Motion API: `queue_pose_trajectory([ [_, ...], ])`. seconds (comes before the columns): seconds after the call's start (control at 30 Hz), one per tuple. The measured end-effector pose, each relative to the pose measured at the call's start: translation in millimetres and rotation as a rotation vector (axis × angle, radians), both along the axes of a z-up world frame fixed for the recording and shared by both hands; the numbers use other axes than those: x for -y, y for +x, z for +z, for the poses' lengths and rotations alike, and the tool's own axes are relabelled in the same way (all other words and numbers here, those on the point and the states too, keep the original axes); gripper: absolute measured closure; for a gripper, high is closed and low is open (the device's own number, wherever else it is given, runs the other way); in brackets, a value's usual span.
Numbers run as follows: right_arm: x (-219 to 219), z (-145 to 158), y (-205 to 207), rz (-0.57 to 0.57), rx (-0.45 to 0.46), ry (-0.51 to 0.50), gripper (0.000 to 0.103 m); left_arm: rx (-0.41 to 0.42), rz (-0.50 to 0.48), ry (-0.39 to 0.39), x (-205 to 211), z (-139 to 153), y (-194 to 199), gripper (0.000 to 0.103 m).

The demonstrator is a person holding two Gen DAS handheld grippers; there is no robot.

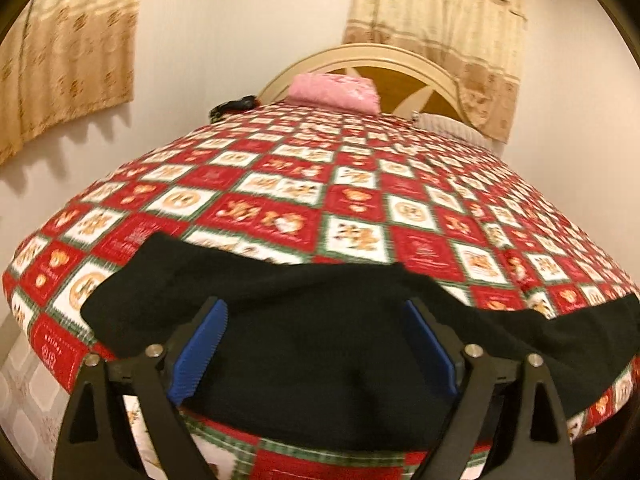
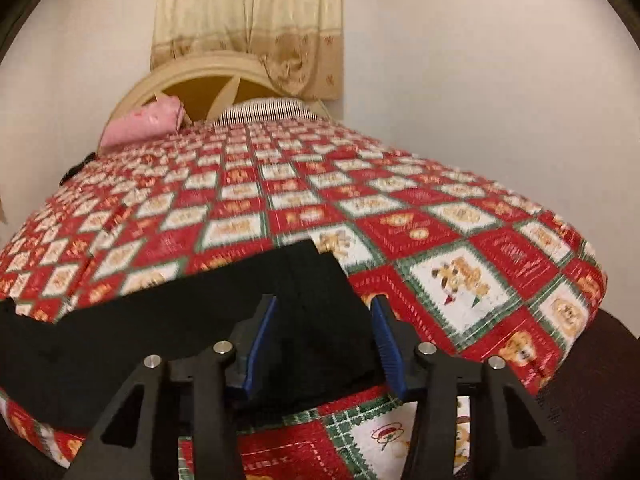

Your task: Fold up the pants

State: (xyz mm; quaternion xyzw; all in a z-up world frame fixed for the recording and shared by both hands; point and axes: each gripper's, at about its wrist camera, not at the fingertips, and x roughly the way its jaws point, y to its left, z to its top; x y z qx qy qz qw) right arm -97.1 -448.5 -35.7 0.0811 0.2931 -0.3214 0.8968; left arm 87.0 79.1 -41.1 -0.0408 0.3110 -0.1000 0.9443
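Black pants [image 1: 520, 332] lie flat across the near edge of a bed with a red, white and green patchwork cover [image 1: 360, 200]. My left gripper [image 1: 316, 312] hovers over their left part, blue pads wide apart and nothing pressed between them. In the right wrist view the pants [image 2: 120, 332] stretch from the left edge to a squared end near the middle. My right gripper [image 2: 325, 304] is open over that end. The dark cloth shows between the pads, which do not press on it. The cover [image 2: 440, 240] lies bare to the right.
At the far end of the bed are a folded pink cloth [image 1: 336, 88], a striped pillow [image 2: 264, 110] and a cream headboard [image 1: 384, 56]. A small black object [image 1: 234, 106] lies at the far left corner. Curtains [image 2: 248, 20] hang on the walls. Tiled floor [image 1: 24, 400] shows lower left.
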Motion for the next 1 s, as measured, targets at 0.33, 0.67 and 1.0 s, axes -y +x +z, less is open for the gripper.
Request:
queue_pose_trajectory([
  [0.33,3,-20,-5,0.041,-0.057,0.034,0.092,0.002,-0.094,-0.022,39,9,-7,0.008],
  [0.67,3,-20,-13,0.027,-0.11,-0.062,0.093,0.007,-0.2,0.003,75,11,-17,0.008],
  [1.0,-51,27,-28,-0.054,0.006,-0.287,0.076,-0.069,-0.275,0.092,107,-20,-22,0.008],
])
